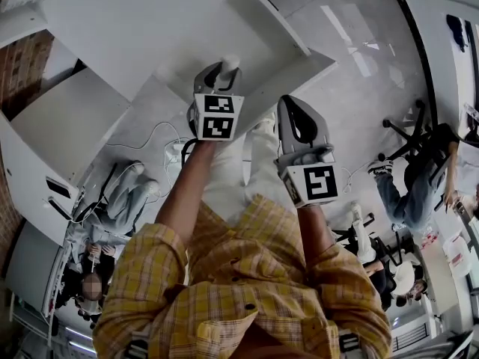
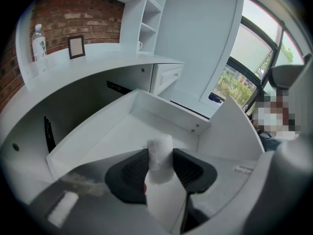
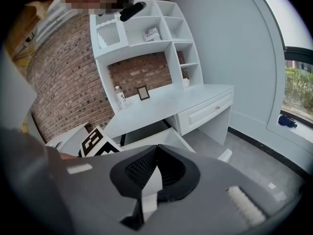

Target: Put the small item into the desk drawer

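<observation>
As left gripper clamps item (white), drawer open

You've got loads of daylight here, mostly pouring in from the window at the right of your left gripper view, where the upper panes blow out to near white. In the head view the floor kicks back a bright streak of glare. All that white furniture reads pretty flat, with only soft shadows, darkest under the desk top. Every view is fisheye, so straight edges bow and the corners go black. The small item sits so close to your lens it's soft.
</observation>
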Tool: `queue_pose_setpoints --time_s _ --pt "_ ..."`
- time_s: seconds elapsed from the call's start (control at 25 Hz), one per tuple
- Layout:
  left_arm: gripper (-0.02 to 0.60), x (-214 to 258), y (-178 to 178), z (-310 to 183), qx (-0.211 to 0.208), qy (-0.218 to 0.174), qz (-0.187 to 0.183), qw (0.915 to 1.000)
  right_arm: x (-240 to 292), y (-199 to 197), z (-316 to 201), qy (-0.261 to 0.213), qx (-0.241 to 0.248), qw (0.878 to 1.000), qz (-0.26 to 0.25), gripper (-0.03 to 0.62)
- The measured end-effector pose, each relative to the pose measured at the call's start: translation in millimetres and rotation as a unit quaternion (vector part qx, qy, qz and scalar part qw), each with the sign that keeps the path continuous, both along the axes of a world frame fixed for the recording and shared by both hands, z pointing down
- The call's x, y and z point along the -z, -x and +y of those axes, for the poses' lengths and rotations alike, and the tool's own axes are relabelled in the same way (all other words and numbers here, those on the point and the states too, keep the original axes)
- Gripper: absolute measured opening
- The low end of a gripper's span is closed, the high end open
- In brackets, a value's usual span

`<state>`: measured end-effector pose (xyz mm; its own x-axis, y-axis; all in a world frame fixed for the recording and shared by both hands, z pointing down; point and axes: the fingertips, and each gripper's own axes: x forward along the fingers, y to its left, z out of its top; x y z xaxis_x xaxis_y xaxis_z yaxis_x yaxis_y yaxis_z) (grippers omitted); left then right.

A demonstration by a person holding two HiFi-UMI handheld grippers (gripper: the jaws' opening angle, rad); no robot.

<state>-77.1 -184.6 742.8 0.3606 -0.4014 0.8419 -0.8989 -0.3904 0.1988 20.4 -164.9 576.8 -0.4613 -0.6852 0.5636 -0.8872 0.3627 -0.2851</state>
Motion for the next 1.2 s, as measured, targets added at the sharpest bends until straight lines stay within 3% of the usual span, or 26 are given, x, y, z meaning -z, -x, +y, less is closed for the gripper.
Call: queue_pose_setpoints --time_s 0.48,1.2 --pt "0.167 -46.8 -0.5 5.2 0.001 0.045 -0.015 0.9989 -11.3 -4.4 6.6 0.008 -0.002 1.000 0.008 -0.002" --pt "0.172 -77.8 -5.7 10.4 0.002 0.074 -0.026 0.9969 -17.7 -10.1 14.5 0.021 -0.009 1.000 0.016 -0.002"
